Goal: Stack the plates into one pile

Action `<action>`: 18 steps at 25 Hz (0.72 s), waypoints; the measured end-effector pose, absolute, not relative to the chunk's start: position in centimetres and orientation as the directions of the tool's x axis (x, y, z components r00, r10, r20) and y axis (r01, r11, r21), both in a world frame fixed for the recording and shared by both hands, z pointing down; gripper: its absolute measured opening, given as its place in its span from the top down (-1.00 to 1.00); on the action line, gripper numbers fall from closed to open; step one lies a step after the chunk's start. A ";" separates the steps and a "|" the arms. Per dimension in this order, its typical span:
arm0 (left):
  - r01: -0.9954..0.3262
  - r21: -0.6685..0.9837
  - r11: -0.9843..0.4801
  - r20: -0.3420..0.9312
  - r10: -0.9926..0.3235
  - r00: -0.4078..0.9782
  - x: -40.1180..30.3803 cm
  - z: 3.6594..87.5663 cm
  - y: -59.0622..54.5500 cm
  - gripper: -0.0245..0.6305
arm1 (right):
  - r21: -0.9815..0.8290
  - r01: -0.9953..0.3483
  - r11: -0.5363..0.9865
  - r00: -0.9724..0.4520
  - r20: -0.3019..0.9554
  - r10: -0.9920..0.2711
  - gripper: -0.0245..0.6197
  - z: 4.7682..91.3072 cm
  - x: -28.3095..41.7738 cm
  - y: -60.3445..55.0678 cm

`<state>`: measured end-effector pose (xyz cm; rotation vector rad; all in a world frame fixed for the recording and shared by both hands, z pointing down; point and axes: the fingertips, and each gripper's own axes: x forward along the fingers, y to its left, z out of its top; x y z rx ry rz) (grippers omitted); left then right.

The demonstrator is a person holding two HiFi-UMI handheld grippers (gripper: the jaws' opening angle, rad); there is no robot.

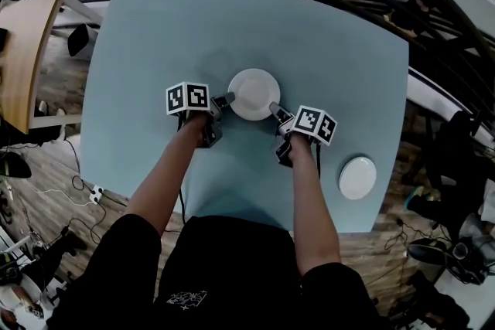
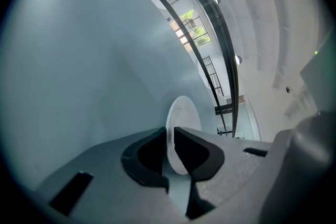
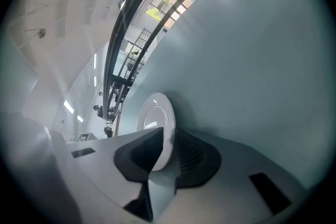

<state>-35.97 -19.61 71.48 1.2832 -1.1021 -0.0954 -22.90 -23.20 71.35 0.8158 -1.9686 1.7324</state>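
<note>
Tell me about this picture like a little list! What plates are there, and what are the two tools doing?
table: light blue table
plates: two, both white
middle plate: near the table's centre, between the two tools
second plate: alone by the table's near right edge
left tool: shut on the middle plate's left rim
right tool: shut on the middle plate's right rim
stacked: not yet, the plates are apart

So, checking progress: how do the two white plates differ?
The white round middle plate is clamped by the left hand-held gripper and right hand-held gripper; the white round corner plate lies untouched. Middle plate centred, corner plate at the edge of the blue table. Both unstacked.
</note>
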 end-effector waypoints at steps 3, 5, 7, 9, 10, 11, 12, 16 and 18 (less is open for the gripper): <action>-0.515 0.780 0.356 0.613 -0.599 0.515 -35.8 71.7 -19.4 0.81 | -0.748 -0.661 0.060 -0.744 0.644 -0.175 0.81 71.6 -22.3 -23.1; -0.518 0.780 0.351 0.613 -0.594 0.521 -35.5 71.7 -19.2 0.81 | -0.754 -0.654 0.063 -0.750 0.636 -0.180 0.81 71.5 -22.1 -23.0; -0.515 0.784 0.347 0.608 -0.595 0.525 -35.4 71.5 -18.8 0.81 | -0.761 -0.646 0.066 -0.757 0.627 -0.183 0.82 71.1 -22.1 -22.8; -0.512 0.789 0.340 0.602 -0.599 0.529 -35.4 71.1 -18.5 0.81 | -0.766 -0.639 0.069 -0.762 0.620 -0.187 0.82 70.7 -22.0 -22.4; -0.512 0.790 0.336 0.599 -0.600 0.531 -35.2 70.8 -18.4 0.81 | -0.768 -0.636 0.069 -0.764 0.616 -0.190 0.82 70.4 -21.9 -22.2; -0.514 0.792 0.330 0.597 -0.600 0.533 -35.0 70.6 -18.3 0.81 | -0.770 -0.634 0.069 -0.766 0.613 -0.194 0.82 70.2 -21.5 -22.0; -0.517 0.792 0.324 0.595 -0.598 0.537 -34.5 70.3 -18.1 0.81 | -0.772 -0.632 0.069 -0.767 0.610 -0.198 0.82 70.0 -21.1 -21.8; -0.530 0.793 0.299 0.591 -0.589 0.551 -32.2 69.3 -17.6 0.81 | -0.776 -0.626 0.074 -0.770 0.600 -0.216 0.82 69.0 -18.8 -21.0; -0.537 0.793 0.289 0.590 -0.585 0.556 -30.8 68.7 -17.4 0.81 | -0.778 -0.623 0.077 -0.771 0.596 -0.225 0.82 68.4 -17.3 -20.8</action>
